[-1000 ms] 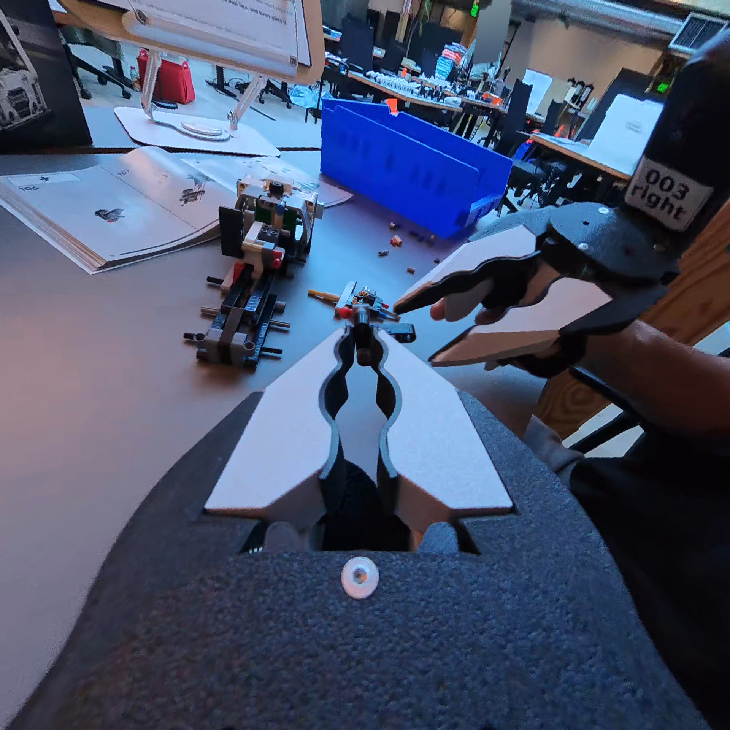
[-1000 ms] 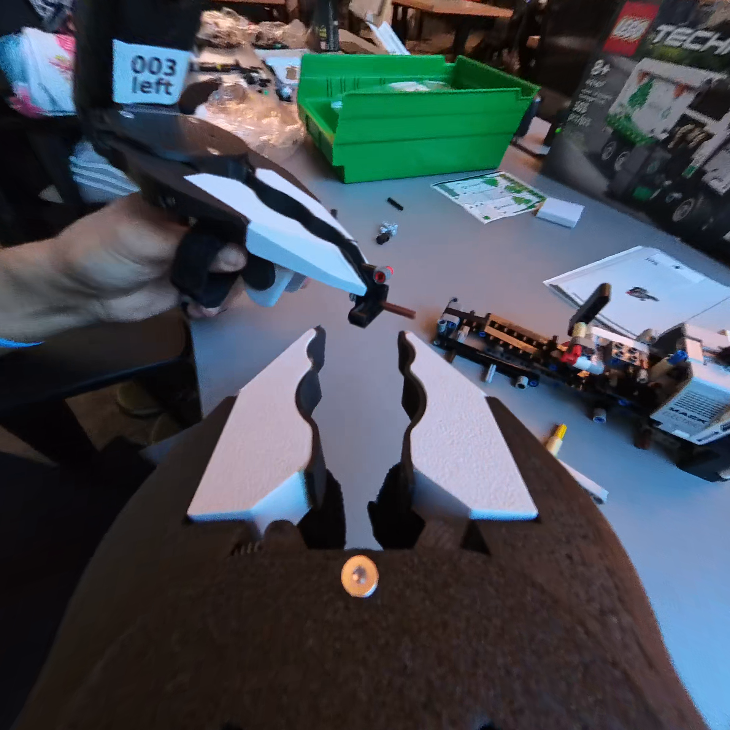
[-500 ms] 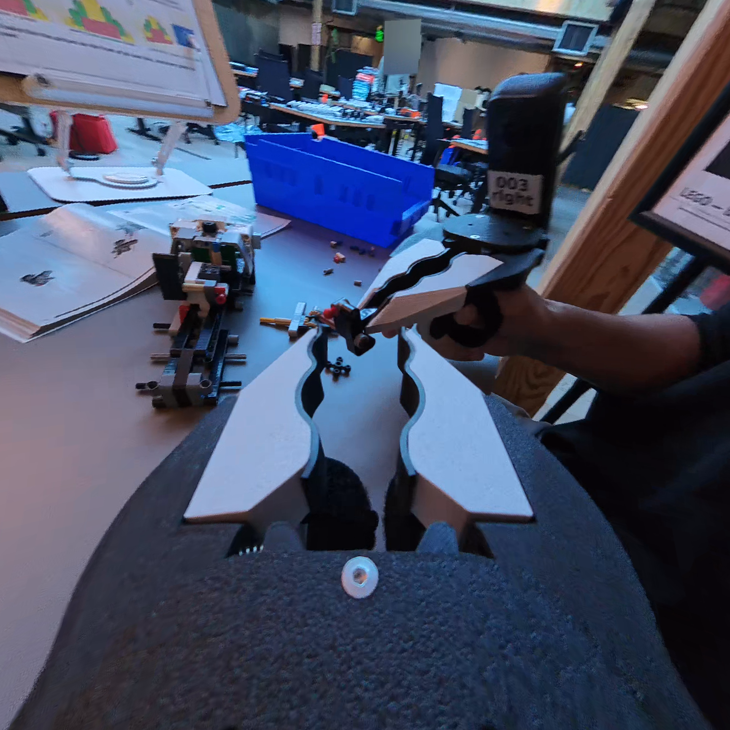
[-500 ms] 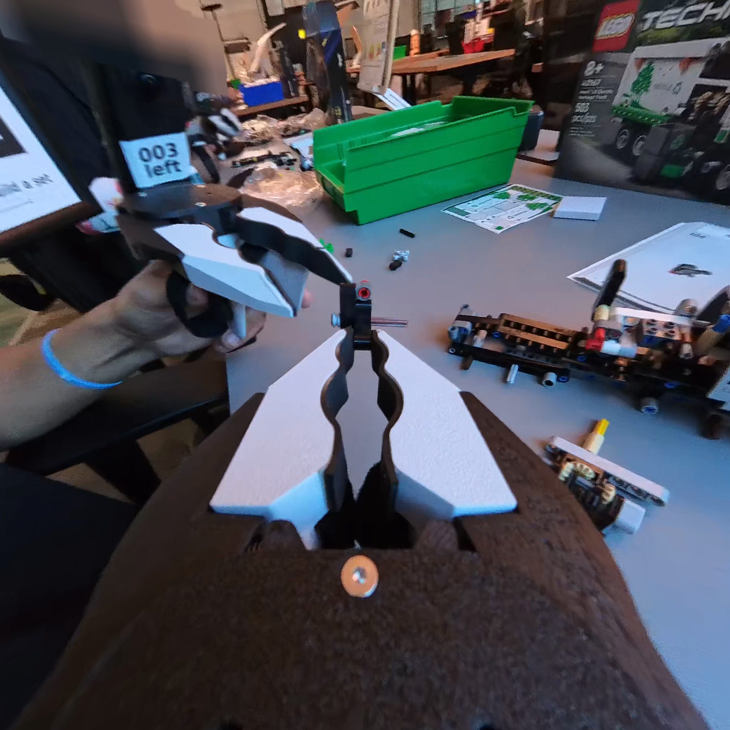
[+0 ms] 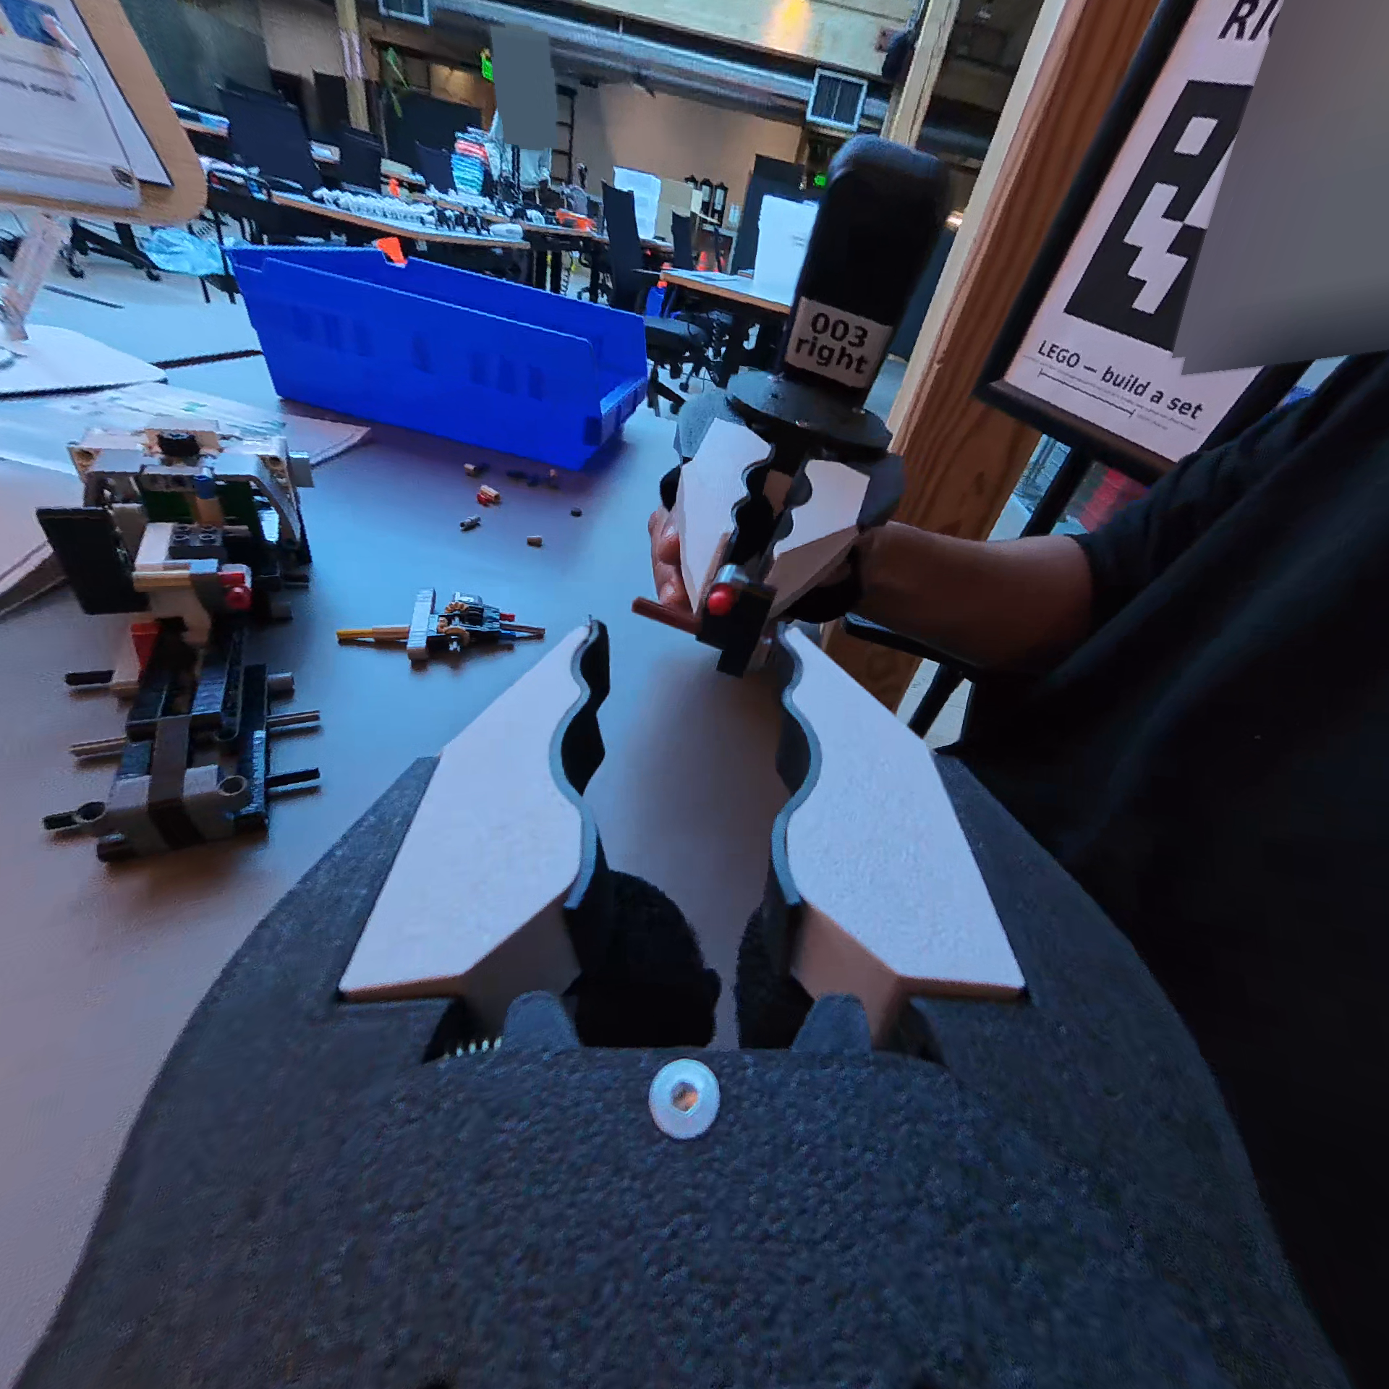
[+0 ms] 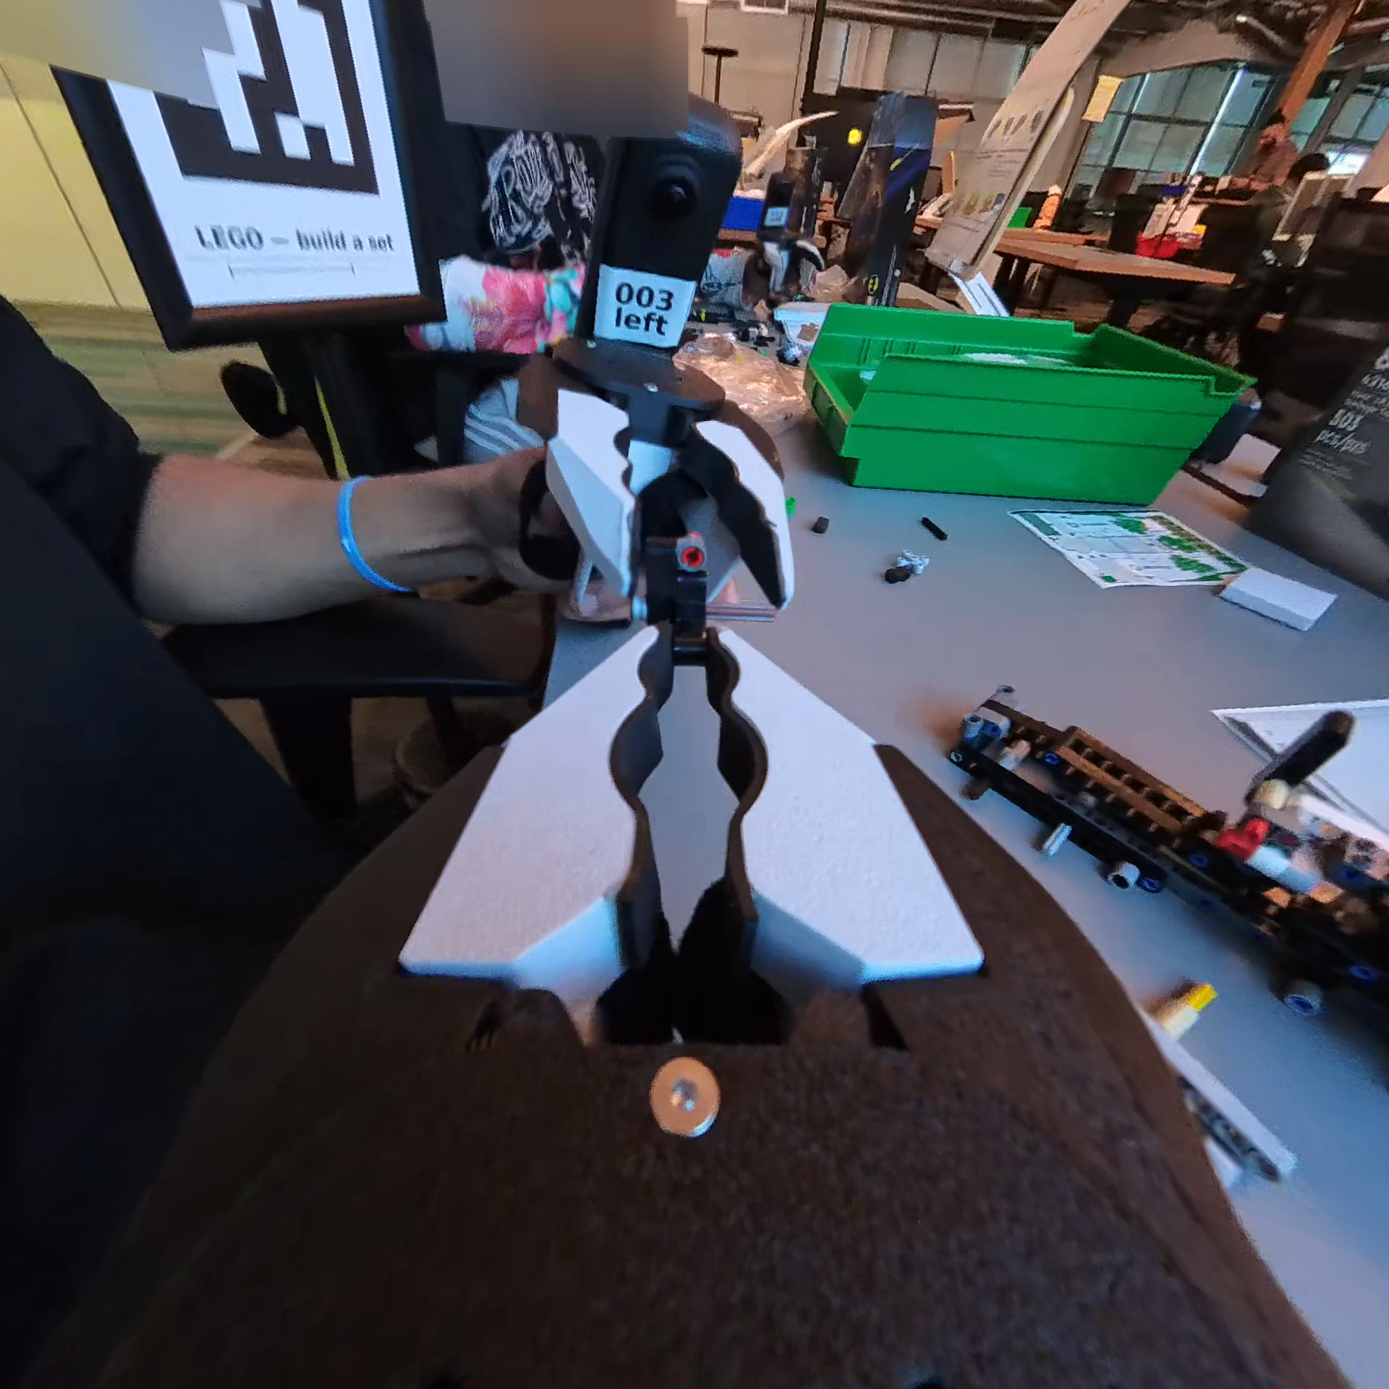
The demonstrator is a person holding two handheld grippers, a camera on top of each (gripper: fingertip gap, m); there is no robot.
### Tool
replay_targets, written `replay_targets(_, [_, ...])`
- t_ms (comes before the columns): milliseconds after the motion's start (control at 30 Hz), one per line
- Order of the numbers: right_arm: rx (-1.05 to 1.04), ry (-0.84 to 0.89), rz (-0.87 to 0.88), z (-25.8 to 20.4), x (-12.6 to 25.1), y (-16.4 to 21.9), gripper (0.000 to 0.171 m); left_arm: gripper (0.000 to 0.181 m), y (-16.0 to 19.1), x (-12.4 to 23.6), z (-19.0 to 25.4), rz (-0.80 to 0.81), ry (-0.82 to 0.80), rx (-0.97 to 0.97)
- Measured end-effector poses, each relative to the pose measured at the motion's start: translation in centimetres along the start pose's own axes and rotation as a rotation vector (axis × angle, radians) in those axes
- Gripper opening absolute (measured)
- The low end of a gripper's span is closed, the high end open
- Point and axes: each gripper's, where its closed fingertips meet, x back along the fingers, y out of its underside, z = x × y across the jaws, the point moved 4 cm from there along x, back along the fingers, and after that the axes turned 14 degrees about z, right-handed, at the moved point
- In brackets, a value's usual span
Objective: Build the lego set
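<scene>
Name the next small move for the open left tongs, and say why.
Probably close the left tongs gently on the small black Lego connector with the red pin and brown axle. The right tongs pinch only its bottom end, and it sits right at the left tongs' open tips.

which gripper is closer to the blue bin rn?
Right. The right gripper, shut on a small black lego piece, is held up just in front of the blue bin. The left gripper, open, sits farther back.
</scene>
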Motion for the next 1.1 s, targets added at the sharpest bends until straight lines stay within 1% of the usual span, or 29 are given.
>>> replay_targets(133, [0.151,-0.003,-0.061,-0.5,-0.1,0.1,0.007,0.037,0.8,-0.2,0.5,-0.07,0.007,-0.013])
replay_targets(233, [0.267,-0.045,-0.099,-1.1,-0.3,0.3,0.007,0.039,1.6,-0.7,0.9,-0.137,0.01,-0.08])
replay_targets(300, [0.32,-0.05,-0.089,-1.2,-0.4,0.2,0.007,0.038,2.1,-1.0,1.2,-0.171,0.022,-0.111])
replay_targets(400, [0.28,-0.07,-0.035,-1.2,-0.4,0.1,0.007,0.029,2.0,-1.6,1.6,-0.158,0.06,-0.112])
replay_targets(467, [0.238,-0.083,0.0,-1.0,-0.2,0.1,0.007,0.029,1.8,-1.7,1.7,-0.135,0.068,-0.115])
replay_targets(600, [0.143,-0.115,0.02,-0.8,0.1,0.4,0.007,0.027,2.0,-1.9,1.7,-0.149,0.087,-0.089])
replay_targets(700, [0.089,-0.111,0.001,-0.5,0.1,0.5,0.009,0.019,2.2,-1.9,1.7,-0.163,0.081,-0.107])
replay_targets(800, [0.036,-0.117,-0.038,-0.4,0.3,0.9,0.009,0.019,2.3,-1.9,1.6,-0.18,0.065,-0.139])
replay_targets(867, [-0.008,-0.115,-0.049,-0.1,0.3,1.0,0.008,0.019,2.4,-1.9,1.5,-0.186,0.04,-0.174])
replay_targets(933, [-0.076,-0.119,-0.023,0.1,0.4,0.8,0.008,0.02,2.3,-2.1,1.4,-0.162,0.016,-0.22])
replay_targets(1033, [-0.243,-0.161,-0.004,0.2,0.7,0.5,0.007,0.02,2.0,-2.2,1.4,-0.145,-0.025,-0.338])
replay_targets(1100, [-0.309,-0.195,0.009,0.0,0.9,0.3,0.007,0.02,1.7,-2.3,1.7,-0.145,-0.027,-0.375])
